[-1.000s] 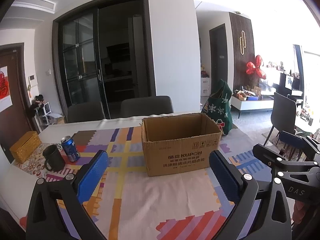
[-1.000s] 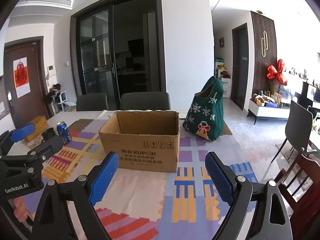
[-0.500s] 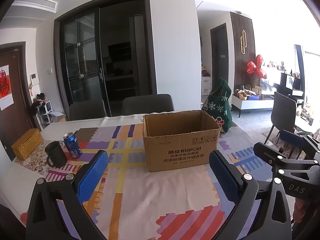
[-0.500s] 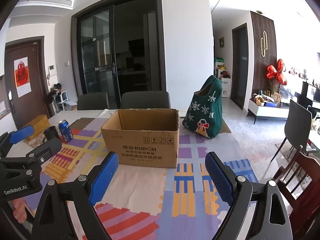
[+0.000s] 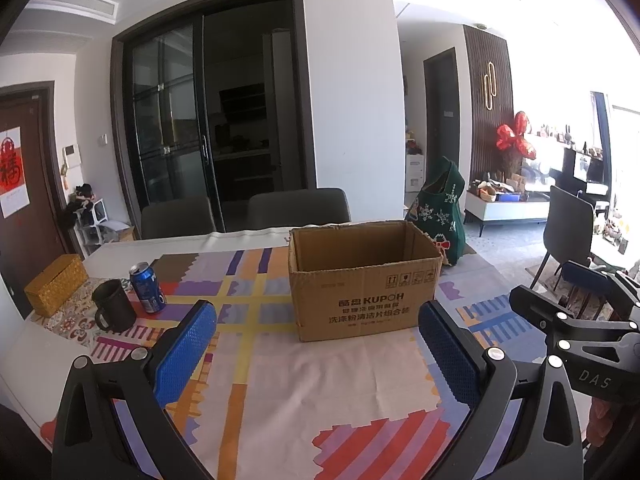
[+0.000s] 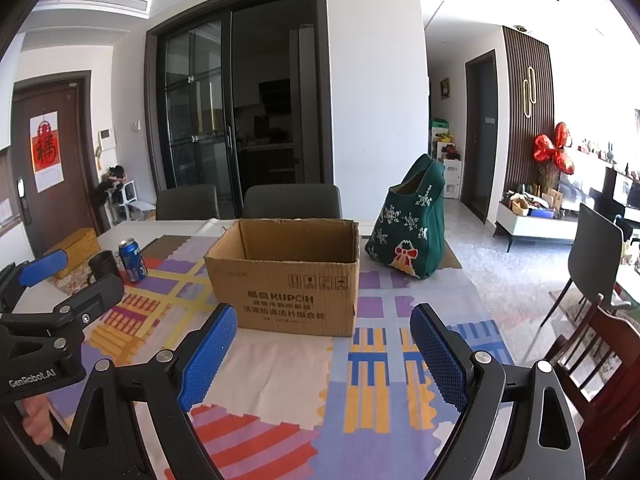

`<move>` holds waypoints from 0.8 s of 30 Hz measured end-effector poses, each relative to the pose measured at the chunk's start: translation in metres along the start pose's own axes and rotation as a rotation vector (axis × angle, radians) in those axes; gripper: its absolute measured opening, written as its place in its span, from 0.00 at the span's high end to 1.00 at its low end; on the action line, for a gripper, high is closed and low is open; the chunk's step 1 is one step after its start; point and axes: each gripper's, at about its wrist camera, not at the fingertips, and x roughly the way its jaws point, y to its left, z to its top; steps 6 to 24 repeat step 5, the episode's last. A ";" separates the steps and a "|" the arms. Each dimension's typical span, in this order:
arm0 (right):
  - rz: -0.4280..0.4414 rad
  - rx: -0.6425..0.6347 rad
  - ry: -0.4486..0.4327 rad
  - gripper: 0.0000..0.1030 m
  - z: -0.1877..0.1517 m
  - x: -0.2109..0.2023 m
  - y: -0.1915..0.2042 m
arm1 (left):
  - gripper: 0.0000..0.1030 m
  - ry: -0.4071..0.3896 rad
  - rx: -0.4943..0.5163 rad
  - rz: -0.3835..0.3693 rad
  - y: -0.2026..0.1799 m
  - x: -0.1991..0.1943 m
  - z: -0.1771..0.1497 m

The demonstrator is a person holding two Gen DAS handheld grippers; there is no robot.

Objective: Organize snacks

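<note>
Now we see both grippers a little nearer the table than a second ago; the cardboard box [image 5: 362, 280] has drifted slightly rightward in the left view. Nothing on the table has moved, so the change tells us little about progress. The left gripper [image 5: 316, 346] and right gripper [image 6: 322, 350] both hover with jaws spread wide, holding nothing. The box stands open-topped mid-table on a patterned cloth [image 5: 248, 380]; no snacks are visible, and its floor is hidden. A green bag [image 6: 410, 224] sits behind it at right. The box reads "KUPOH" above Chinese print. A blue can [image 5: 147, 287], likely Pepsi, stands beside a dark mug [image 5: 114, 312]. The gripper bodies read "DAS" and "GenRobot.AI".
</note>
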 end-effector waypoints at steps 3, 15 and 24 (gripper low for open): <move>-0.002 -0.001 0.004 0.13 -0.001 0.000 0.000 | 0.00 0.005 -0.003 -0.002 0.001 0.001 0.000; -0.001 -0.002 0.005 0.13 -0.002 -0.001 0.000 | 0.00 0.006 0.001 -0.001 0.000 0.002 -0.001; -0.001 -0.002 0.005 0.13 -0.002 -0.001 0.000 | 0.00 0.006 0.001 -0.001 0.000 0.002 -0.001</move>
